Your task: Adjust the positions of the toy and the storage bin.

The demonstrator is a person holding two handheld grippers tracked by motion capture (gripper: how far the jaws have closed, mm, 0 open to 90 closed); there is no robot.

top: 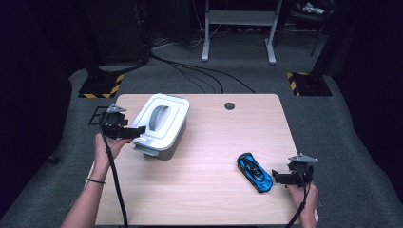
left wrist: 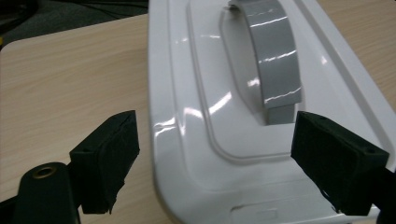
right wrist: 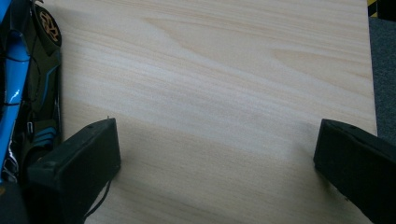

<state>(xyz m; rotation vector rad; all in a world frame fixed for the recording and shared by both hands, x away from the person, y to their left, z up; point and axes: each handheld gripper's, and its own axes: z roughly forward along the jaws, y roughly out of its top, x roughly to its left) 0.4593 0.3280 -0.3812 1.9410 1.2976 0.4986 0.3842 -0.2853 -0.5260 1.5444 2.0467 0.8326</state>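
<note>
On the left half of the tabletop (top: 209,142), near its far edge: a white lidded box (top: 161,124), rigid, glossy plastic, probably light and slippery under the pads, best taken by the grey arched handle (left wrist: 275,60) on the lid or by the lid's protruding rim (the flat top offers nothing to pinch). Well apart, toward the near right corner: a small blue toy car (top: 255,172), hard-shelled, light, likely to roll if nudged. Left tongs (top: 135,133) spread astride the box's near edge, pressing on nothing; right tongs (right wrist: 215,163) spread wide over bare wood just beside the car.
</note>
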